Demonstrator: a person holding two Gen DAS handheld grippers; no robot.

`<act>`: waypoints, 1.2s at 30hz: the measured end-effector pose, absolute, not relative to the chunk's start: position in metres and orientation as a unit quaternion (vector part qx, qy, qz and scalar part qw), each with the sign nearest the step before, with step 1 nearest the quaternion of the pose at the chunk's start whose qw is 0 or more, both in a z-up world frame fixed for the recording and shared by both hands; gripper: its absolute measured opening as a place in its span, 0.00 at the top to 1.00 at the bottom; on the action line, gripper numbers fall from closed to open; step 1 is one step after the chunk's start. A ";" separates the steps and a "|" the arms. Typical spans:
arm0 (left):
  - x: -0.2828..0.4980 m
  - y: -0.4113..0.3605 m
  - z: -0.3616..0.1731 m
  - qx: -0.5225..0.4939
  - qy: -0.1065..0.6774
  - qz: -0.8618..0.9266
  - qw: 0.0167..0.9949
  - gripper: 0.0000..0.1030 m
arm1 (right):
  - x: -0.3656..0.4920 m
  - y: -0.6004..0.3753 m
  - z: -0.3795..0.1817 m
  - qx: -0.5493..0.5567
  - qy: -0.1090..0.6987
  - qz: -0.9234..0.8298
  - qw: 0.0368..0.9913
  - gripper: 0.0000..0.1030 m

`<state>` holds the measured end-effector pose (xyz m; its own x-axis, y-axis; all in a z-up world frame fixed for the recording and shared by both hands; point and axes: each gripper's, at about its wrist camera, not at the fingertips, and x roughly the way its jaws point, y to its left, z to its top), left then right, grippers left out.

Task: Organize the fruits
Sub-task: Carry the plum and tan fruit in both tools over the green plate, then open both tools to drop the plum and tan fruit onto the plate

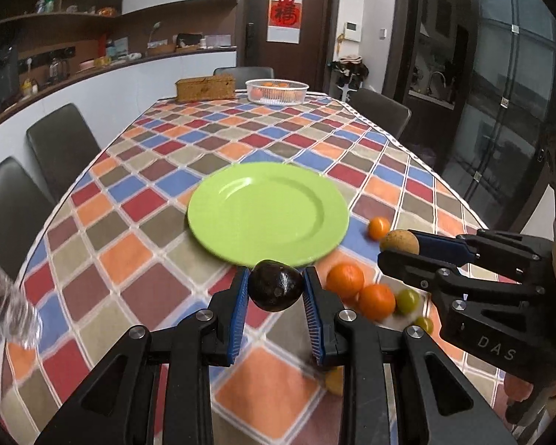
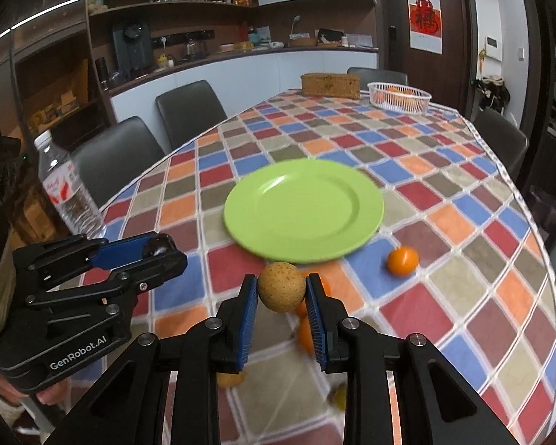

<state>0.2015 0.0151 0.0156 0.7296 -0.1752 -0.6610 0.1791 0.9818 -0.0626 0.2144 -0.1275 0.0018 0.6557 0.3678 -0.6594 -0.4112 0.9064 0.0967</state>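
My left gripper is shut on a dark avocado, held above the tablecloth just in front of the green plate. My right gripper is shut on a round tan speckled fruit, also short of the plate. In the left wrist view the right gripper holds that tan fruit at the right. The left gripper shows at the left of the right wrist view. Two oranges, a small orange and two green fruits lie on the cloth.
A checked cloth covers the table. A white basket with oranges and a wicker box stand at the far end. A water bottle stands at the left edge. Dark chairs line the sides.
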 end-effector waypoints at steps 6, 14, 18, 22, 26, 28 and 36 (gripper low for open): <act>0.242 0.019 0.024 0.009 0.365 -0.108 0.925 0.72 | 0.249 -0.121 0.017 -0.050 0.358 0.217 0.907 0.73; 0.300 0.023 0.001 -0.007 0.419 -0.120 0.900 0.72 | 0.305 -0.112 0.007 -0.057 0.401 0.212 0.889 0.73; 0.320 0.026 -0.015 -0.016 0.441 -0.122 0.889 0.72 | 0.328 -0.108 -0.008 -0.065 0.423 0.207 0.880 0.73; 0.338 0.027 -0.028 -0.018 0.457 -0.119 0.881 0.72 | 0.349 -0.107 -0.024 -0.062 0.446 0.204 0.869 0.73; 0.351 0.028 -0.036 -0.019 0.467 -0.113 0.877 0.72 | 0.368 -0.109 -0.039 -0.038 0.470 0.201 0.859 0.73; 0.355 0.029 -0.041 -0.023 0.474 -0.111 0.873 0.72 | 0.373 -0.109 -0.045 -0.034 0.477 0.198 0.856 0.73; 0.352 0.029 -0.041 -0.005 0.472 -0.090 0.877 0.65 | 0.376 -0.111 -0.052 -0.020 0.486 0.200 0.851 0.72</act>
